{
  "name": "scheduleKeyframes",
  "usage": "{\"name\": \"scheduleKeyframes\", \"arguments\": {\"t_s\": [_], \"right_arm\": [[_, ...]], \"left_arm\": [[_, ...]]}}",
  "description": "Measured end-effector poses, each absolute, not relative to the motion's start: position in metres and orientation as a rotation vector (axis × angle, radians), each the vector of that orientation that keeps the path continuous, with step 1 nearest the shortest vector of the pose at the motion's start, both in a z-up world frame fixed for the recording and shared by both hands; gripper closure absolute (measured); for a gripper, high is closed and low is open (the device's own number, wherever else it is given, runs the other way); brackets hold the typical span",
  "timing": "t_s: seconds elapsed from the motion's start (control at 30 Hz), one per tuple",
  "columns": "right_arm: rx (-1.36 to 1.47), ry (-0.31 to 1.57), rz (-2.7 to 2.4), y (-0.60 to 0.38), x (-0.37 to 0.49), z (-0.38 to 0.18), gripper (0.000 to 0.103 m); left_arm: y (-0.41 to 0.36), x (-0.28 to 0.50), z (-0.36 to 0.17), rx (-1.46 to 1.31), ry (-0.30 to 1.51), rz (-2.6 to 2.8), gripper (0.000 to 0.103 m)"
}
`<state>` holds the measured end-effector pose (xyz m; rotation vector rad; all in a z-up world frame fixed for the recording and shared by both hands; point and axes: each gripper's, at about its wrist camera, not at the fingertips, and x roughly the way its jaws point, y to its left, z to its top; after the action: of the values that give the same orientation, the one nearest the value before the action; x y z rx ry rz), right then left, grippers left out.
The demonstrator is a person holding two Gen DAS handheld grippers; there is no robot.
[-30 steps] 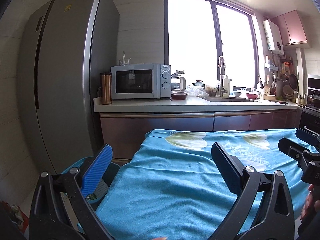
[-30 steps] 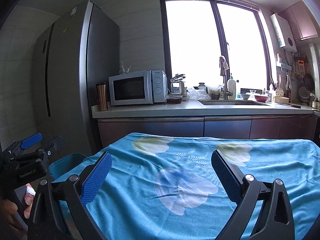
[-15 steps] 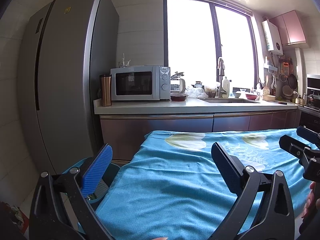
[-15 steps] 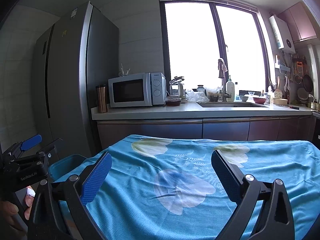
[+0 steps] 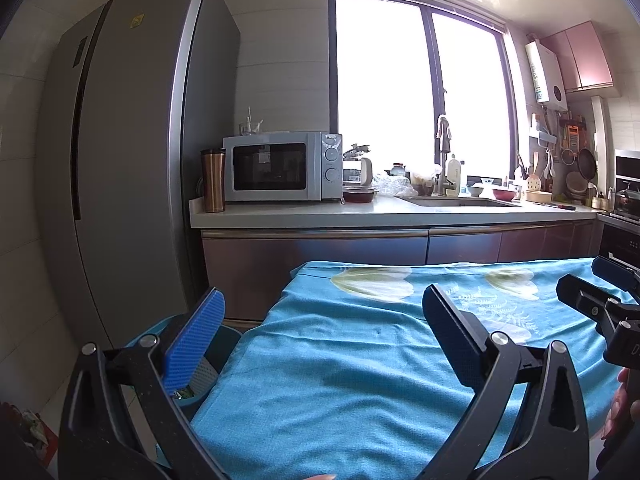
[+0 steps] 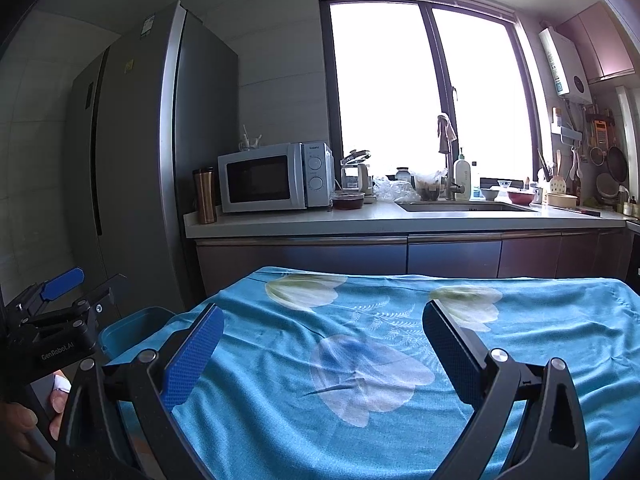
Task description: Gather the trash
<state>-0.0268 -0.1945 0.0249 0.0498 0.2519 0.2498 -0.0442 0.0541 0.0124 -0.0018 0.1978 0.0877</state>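
I hold both tongs, left and right, spread wide and empty above the bare blue-clothed worktop, while the trash, probably light crumpled scraps, lies in the bin beside it.

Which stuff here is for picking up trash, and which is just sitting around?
For the job:
- blue bin
- left gripper, open
- right gripper, open

Just sitting around:
- microwave
- brown mug
- fridge
- sink
- tablecloth
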Motion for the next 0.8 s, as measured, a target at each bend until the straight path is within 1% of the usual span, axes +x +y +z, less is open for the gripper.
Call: {"name": "scheduleKeyframes", "arguments": {"t_s": [0.8], "right_arm": [[0.056,0.258,0.241,-0.1959,-0.0211,0.0208,0.007]], "left_arm": [[0.0535,-0.0437,0.0097,0.000,0.206,0.094,0.006]]}}
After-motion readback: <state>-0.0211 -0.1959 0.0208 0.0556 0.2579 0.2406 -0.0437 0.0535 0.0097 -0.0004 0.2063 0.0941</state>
